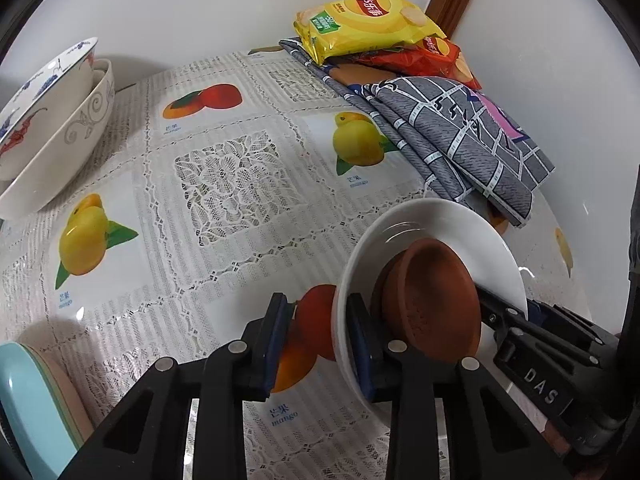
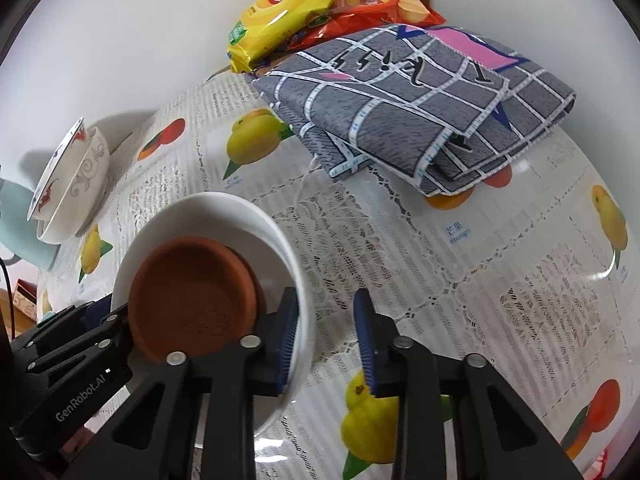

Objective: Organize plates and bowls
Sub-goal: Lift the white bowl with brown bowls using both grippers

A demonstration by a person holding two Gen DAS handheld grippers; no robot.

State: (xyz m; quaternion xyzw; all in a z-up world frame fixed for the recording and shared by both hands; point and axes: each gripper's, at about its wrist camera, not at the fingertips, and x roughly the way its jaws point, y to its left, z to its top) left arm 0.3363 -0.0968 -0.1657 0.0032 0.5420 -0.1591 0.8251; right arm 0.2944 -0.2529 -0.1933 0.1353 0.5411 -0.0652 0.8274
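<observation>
A white plate (image 1: 448, 224) holds a small terracotta saucer (image 1: 436, 296) and is lifted and tilted above the table. My left gripper (image 1: 316, 340) straddles the plate's left rim, jaws apart. My right gripper (image 2: 326, 340) straddles the opposite rim of the same plate (image 2: 208, 216), jaws apart, with the saucer (image 2: 192, 296) just left of it. Two nested patterned bowls (image 1: 56, 136) lean at the far left; they also show in the right wrist view (image 2: 68, 188).
A folded grey checked cloth (image 1: 460, 136) (image 2: 400, 112) lies at the back right, with a yellow chip bag (image 1: 368, 24) (image 2: 284, 4) and a red one (image 2: 372, 4) behind it. A stack of pastel plates (image 1: 32, 400) sits at the near left. The tablecloth (image 1: 224, 184) has fruit prints.
</observation>
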